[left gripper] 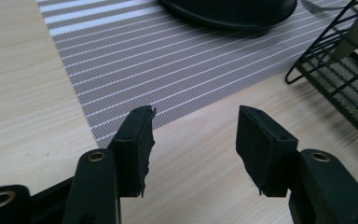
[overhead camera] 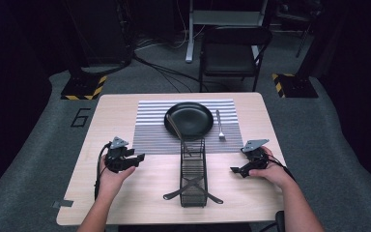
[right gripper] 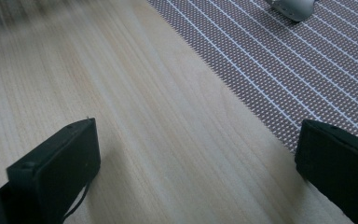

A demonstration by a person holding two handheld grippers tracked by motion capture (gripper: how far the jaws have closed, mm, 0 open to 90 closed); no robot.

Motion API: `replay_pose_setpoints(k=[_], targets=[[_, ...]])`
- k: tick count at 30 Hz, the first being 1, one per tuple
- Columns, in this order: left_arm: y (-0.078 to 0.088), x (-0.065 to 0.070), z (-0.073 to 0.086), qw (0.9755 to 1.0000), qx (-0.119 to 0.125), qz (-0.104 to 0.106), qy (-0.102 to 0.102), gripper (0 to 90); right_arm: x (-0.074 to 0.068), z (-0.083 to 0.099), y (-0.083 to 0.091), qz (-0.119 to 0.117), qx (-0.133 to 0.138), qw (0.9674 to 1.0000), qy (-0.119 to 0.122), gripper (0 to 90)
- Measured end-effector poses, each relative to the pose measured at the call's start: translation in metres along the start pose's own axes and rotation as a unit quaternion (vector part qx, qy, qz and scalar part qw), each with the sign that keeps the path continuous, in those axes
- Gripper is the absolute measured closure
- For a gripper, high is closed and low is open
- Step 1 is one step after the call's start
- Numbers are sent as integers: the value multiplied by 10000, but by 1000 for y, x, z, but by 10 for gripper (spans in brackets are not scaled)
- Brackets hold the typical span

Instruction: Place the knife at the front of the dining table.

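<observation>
Both tongs, left (overhead camera: 140, 157) and right (overhead camera: 234, 169), rest spread and empty on the bench (overhead camera: 125, 193) beside the wire caddy (overhead camera: 193, 179), while plate (overhead camera: 189, 118) and fork (overhead camera: 220, 125) lie on the striped mat (overhead camera: 149, 130), so little seems begun.

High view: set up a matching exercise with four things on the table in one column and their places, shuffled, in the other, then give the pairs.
Things:
1. plate
2. fork
3. wire rack
4. left gripper

Places:
A. on bare wood, left of the rack
B. middle of the striped mat
C. on the mat, right of the plate
D. near edge of the table, centre

Pairs: 1-B, 2-C, 3-D, 4-A
</observation>
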State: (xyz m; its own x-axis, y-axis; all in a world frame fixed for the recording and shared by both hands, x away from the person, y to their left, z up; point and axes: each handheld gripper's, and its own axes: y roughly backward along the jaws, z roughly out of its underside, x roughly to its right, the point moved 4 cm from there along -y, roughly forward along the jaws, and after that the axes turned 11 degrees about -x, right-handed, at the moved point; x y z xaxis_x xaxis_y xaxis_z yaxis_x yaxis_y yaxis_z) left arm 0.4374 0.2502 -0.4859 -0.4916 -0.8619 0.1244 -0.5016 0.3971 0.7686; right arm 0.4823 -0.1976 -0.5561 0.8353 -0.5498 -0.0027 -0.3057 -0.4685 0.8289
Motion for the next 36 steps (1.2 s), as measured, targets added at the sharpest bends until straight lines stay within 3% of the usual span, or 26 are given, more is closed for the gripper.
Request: replay_pose_setpoints(k=[17,29,36], targets=[[11,40,-45,9983,186,349,-437,525,0,0,0,5,-1,10000,-1,0],[11,69,-72,9951,365,584,-715,556,0,0,0,5,0,10000,-6,0],[5,84,-85,9934,426,738,-769,580,0,0,0,4,-1,10000,-6,0]])
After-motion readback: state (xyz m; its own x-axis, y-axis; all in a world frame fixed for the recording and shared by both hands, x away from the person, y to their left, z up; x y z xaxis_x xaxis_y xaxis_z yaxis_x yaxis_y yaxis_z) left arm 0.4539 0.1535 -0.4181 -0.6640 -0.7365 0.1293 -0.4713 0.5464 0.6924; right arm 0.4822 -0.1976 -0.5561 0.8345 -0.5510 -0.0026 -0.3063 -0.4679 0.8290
